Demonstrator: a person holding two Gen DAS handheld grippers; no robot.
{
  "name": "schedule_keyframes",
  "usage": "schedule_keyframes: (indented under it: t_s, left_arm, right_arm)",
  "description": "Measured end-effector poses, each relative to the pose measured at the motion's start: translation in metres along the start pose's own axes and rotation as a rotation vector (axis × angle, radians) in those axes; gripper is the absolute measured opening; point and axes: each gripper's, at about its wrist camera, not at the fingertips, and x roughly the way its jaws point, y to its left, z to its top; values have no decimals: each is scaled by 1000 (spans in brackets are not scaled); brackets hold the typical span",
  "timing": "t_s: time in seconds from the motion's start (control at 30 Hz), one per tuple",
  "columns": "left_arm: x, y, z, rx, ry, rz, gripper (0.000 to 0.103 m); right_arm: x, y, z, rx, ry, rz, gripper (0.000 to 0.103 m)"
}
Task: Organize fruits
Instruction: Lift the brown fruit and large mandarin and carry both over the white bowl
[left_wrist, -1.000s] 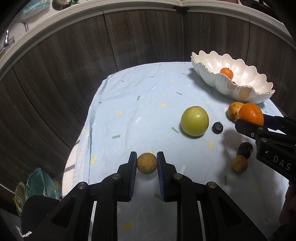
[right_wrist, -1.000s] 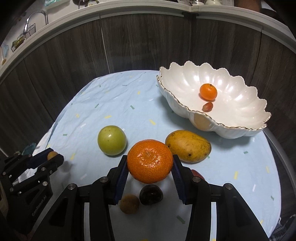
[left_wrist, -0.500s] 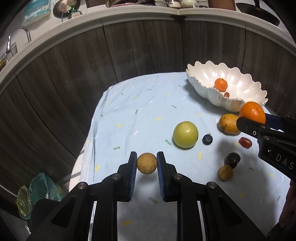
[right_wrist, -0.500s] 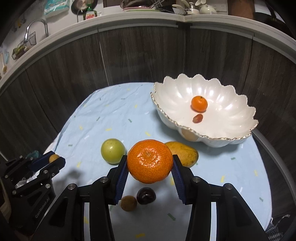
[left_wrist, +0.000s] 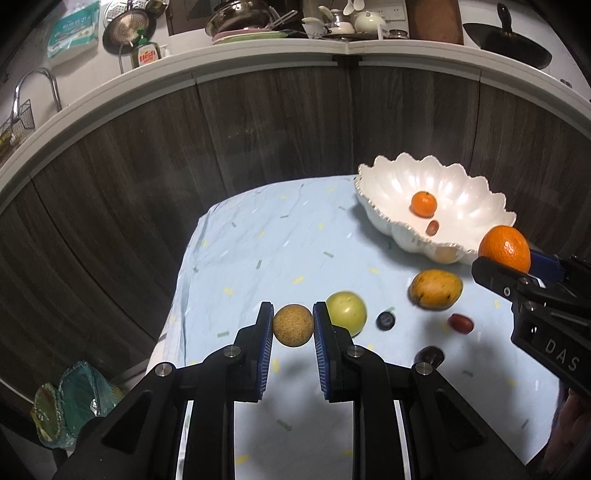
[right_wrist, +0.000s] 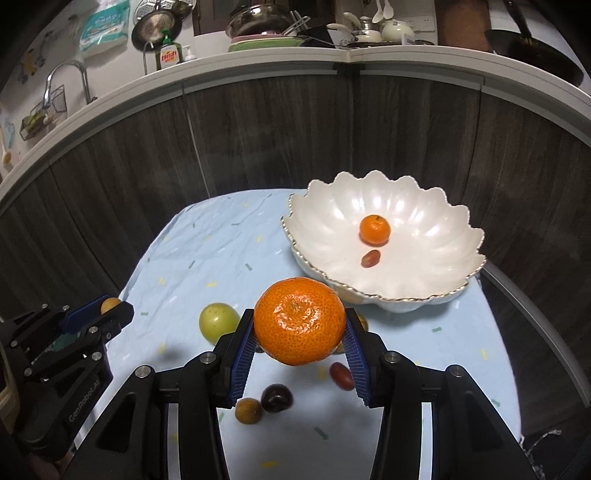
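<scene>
Left wrist view: left tool (left_wrist: 293, 325) clamps one rough tan round fruit (left_wrist: 293, 325), lifted above the desk (left_wrist: 236, 258), left of the white scalloped ceramic bowl (left_wrist: 476, 206). Two fruits inside the bowl.

Right wrist view: right tool (right_wrist: 300, 325) grips one dimpled glossy orange mandarin (right_wrist: 300, 320), just before the bowl (right_wrist: 436, 229).

Dark wood-grain cabinet fronts (left_wrist: 280, 122) stand behind the tabletop (left_wrist: 236, 258), topped by a white counter (right_wrist: 258, 62) with pans, dishes and a faucet (right_wrist: 70, 77).
</scene>
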Motion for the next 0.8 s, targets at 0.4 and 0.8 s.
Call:
schedule_keyframes:
  t_s: [0.4,0.8]
  left_arm:
    - [-3,-28,24,26,-28,-35,22]
    - [3,-55,54,42,-61,-80,22]
  right_arm:
    - [-14,-29,9,40,-23,-34,47]
    - [-22,-59,20,74,-55,-81,47]
